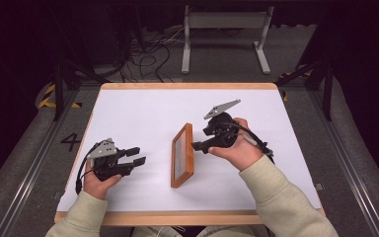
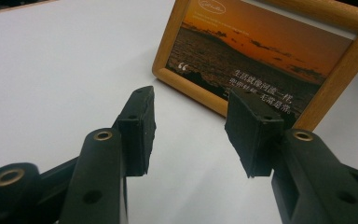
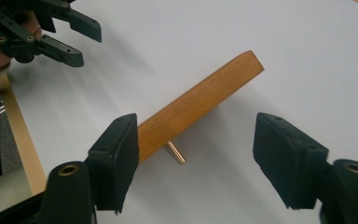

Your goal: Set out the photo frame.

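Note:
A wooden picture frame (image 1: 182, 155) stands upright on the white table (image 1: 143, 111), near its middle. Its sunset photo with white writing (image 2: 261, 51) faces my left gripper (image 1: 137, 157). That gripper rests low at the left, apart from the frame, open with nothing between its fingers (image 2: 140, 121). My right gripper (image 1: 197, 146) is behind the frame, close to its back, and open wide. In the right gripper view the frame's top edge (image 3: 200, 105) runs slantwise past the left jaw, and a small brass support peg (image 3: 175, 152) sticks out below it.
The table has a wooden rim (image 1: 177, 217). On the floor beyond it stand a white metal stand (image 1: 224, 29) and loose cables (image 1: 148, 54). Dark rails flank the table, with a floor marking "4" (image 1: 70, 141) at the left.

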Demonstrator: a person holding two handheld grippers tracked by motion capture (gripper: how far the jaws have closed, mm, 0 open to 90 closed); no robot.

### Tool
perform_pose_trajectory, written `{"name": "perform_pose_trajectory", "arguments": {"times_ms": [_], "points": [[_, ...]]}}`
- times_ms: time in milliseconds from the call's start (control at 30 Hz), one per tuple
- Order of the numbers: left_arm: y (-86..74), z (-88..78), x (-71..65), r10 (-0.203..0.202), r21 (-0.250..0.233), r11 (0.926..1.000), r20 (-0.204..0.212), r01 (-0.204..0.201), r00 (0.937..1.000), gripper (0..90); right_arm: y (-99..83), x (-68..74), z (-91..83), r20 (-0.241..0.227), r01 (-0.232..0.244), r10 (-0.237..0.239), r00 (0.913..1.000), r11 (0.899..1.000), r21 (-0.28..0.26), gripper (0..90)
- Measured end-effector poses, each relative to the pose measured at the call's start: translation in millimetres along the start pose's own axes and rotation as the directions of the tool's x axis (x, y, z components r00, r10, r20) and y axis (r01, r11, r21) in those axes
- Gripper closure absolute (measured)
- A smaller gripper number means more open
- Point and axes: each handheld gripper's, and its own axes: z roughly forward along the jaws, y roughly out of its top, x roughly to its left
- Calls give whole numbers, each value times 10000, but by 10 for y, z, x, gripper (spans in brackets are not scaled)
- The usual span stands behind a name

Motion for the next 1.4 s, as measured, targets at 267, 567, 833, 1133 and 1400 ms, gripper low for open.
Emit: {"name": "perform_pose_trajectory", "arguments": {"times_ms": [267, 567, 833, 1133, 1400], "points": [[-2, 3, 0, 12, 29, 10000, -1, -12, 10000, 527, 68, 134, 151, 203, -417, 411, 9989, 9987, 299, 182], [-5, 8, 1, 19, 21, 10000, -26, -19, 10000, 525, 63, 126, 433, 59, -827, 825, 9966, 9918, 972, 181], [-3, 9, 0, 18, 16, 10000, -34, -18, 10000, 526, 52, 130, 642, 29, -1173, 1182, 9930, 9815, 1513, 205], [-5, 9, -2, 36, 33, 10000, -20, -36, 10000, 526, 43, 131, 751, -290, -1295, 1377, 9900, 9720, 1961, 309], [-6, 14, -8, -13, 19, 10000, -24, 13, 10000, 526, 19, 134, 775, -492, -1764, 1926, 9800, 9568, 2309, 399]]}}
